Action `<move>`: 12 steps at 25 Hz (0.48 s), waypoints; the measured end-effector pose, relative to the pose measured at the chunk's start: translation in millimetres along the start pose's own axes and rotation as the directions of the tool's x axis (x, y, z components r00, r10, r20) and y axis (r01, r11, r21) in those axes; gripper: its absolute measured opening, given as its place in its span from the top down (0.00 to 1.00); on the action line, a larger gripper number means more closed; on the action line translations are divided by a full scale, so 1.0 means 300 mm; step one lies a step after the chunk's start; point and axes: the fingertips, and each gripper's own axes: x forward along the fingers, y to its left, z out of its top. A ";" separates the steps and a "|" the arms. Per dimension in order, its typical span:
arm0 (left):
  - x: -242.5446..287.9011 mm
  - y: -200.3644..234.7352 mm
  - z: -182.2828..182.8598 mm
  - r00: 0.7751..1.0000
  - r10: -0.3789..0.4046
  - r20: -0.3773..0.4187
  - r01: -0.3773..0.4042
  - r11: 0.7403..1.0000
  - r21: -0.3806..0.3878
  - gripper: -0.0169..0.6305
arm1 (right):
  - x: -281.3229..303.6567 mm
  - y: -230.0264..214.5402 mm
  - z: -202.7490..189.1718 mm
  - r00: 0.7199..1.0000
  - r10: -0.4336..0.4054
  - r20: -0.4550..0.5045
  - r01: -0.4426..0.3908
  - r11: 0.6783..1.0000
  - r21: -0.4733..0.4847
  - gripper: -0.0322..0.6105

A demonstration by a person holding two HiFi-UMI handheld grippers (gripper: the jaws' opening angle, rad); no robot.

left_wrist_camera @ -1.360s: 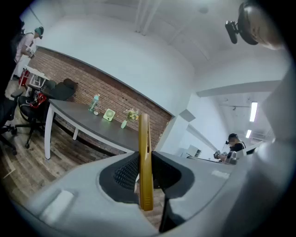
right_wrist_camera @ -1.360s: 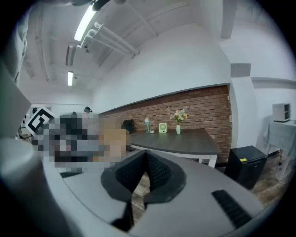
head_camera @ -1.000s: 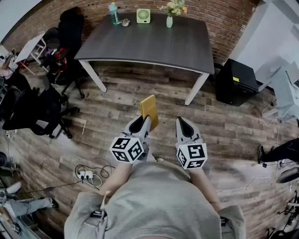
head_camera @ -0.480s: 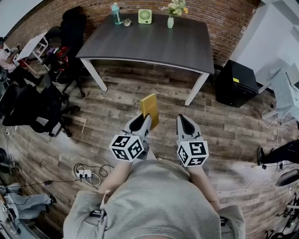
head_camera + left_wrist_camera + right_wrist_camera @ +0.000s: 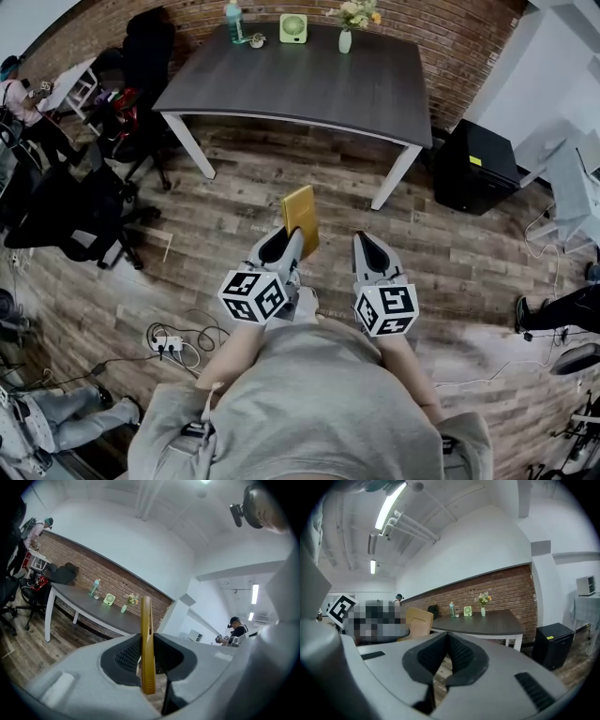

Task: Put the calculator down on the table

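Note:
A thin yellow calculator (image 5: 300,219) stands on edge in my left gripper (image 5: 287,246), which is shut on its lower end. In the left gripper view the calculator (image 5: 147,639) rises edge-on between the black pads of that gripper (image 5: 147,665). My right gripper (image 5: 367,247) hangs beside it at the same height, shut with nothing in it; its pads meet at the tips (image 5: 448,637). The dark table (image 5: 309,89) stands well ahead, across a stretch of wooden floor. The right gripper view shows the calculator (image 5: 417,622) to the left and the table (image 5: 487,620) beyond.
At the table's far edge stand a bottle (image 5: 232,21), a small green fan (image 5: 292,28) and a vase of flowers (image 5: 346,30). Black office chairs (image 5: 84,211) crowd the left. A black cabinet (image 5: 473,169) sits at the right, and a power strip with cables (image 5: 164,345) lies on the floor.
Both grippers and the calculator keep the same pose. The view has tilted slightly, so the table sits a little higher in the picture. People at the left edge have moved.

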 end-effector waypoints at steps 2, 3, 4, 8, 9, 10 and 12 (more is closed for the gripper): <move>0.008 0.003 0.005 1.000 0.002 0.003 -0.002 1.000 0.000 0.84 | 0.007 -0.007 0.002 1.000 0.002 -0.001 -0.002 1.000 -0.002 0.95; 0.011 0.004 0.008 1.000 0.003 0.005 -0.003 1.000 0.000 0.84 | 0.011 -0.010 0.004 1.000 0.002 -0.001 -0.002 1.000 -0.003 0.95; 0.014 0.004 0.011 1.000 0.003 0.006 -0.003 1.000 0.000 0.84 | 0.014 -0.012 0.006 1.000 0.003 -0.001 -0.003 1.000 -0.003 0.95; 0.044 0.017 0.016 1.000 0.004 0.010 -0.004 1.000 -0.002 0.84 | 0.042 -0.022 0.007 1.000 0.009 -0.001 -0.009 1.000 -0.010 0.95; 0.055 0.022 0.019 1.000 0.004 0.011 -0.004 1.000 -0.003 0.84 | 0.053 -0.027 0.008 1.000 0.010 -0.003 -0.010 1.000 -0.013 0.95; 0.068 0.027 0.022 1.000 0.002 0.011 -0.002 1.000 -0.005 0.84 | 0.064 -0.035 0.008 1.000 0.010 -0.005 -0.010 1.000 -0.015 0.95; 0.097 0.037 0.029 1.000 -0.001 0.012 0.001 1.000 -0.008 0.84 | 0.091 -0.053 0.009 1.000 0.007 -0.011 -0.007 1.000 -0.016 0.95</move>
